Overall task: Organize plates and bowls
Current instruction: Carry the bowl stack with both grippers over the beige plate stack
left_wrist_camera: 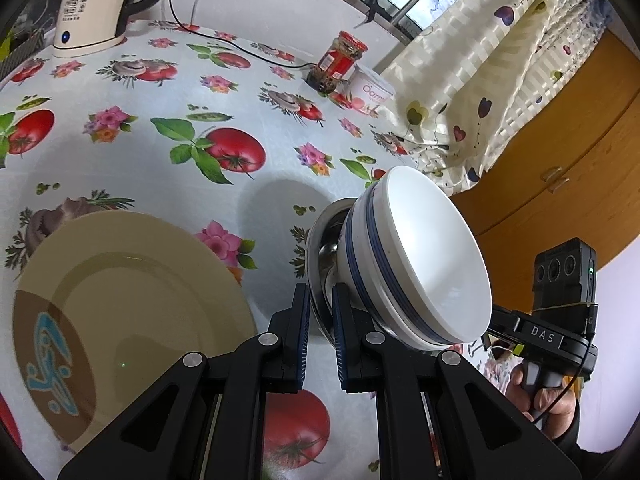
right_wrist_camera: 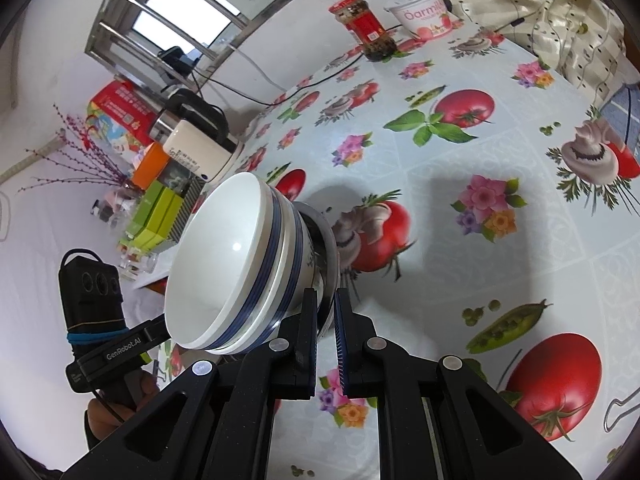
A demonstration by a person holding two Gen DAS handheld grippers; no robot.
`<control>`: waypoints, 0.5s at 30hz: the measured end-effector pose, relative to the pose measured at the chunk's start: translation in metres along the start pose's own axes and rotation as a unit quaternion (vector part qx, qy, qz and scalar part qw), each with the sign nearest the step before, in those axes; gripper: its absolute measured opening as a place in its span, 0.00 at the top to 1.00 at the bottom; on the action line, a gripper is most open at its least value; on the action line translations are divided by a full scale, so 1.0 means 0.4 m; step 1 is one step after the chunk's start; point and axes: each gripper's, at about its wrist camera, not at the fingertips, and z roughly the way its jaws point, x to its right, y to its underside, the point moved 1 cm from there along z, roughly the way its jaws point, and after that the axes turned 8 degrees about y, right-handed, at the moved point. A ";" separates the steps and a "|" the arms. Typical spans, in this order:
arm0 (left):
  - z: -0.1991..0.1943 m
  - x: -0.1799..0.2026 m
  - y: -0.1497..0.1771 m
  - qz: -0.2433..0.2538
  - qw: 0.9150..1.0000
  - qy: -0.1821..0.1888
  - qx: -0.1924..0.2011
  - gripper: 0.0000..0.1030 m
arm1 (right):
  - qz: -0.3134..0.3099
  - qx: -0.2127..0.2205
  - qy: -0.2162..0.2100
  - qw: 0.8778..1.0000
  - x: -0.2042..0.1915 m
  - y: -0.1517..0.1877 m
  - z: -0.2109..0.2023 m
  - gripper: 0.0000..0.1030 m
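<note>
Left gripper (left_wrist_camera: 321, 312): your jaws pinch the steel bowl (left_wrist_camera: 320, 248) rim.
Right gripper (right_wrist_camera: 326, 316): yours pinch the opposite rim.
White bowls (left_wrist_camera: 420, 260): nested inside, tilted above the desk (left_wrist_camera: 132, 140).

Barred window (right_wrist_camera: 192, 12), floral curtain (left_wrist_camera: 500, 72), wooden cabinet (left_wrist_camera: 560, 152)

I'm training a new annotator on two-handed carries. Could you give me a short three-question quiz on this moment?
1. True or false: the left gripper and the right gripper both pinch the rim of the metal bowl.
2. What sits inside the metal bowl? A) stacked white bowls with blue stripes B) a red jar C) a yogurt tub
3. Fill in: the beige plate lies flat on the ____.

Key:
1. True
2. A, the white bowls
3. Tablecloth
</note>
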 end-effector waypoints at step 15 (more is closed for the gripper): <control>-0.075 -0.036 0.002 -0.014 0.999 -0.019 0.027 0.89 | -0.029 -0.006 -0.015 0.999 -0.081 -0.003 0.028 0.91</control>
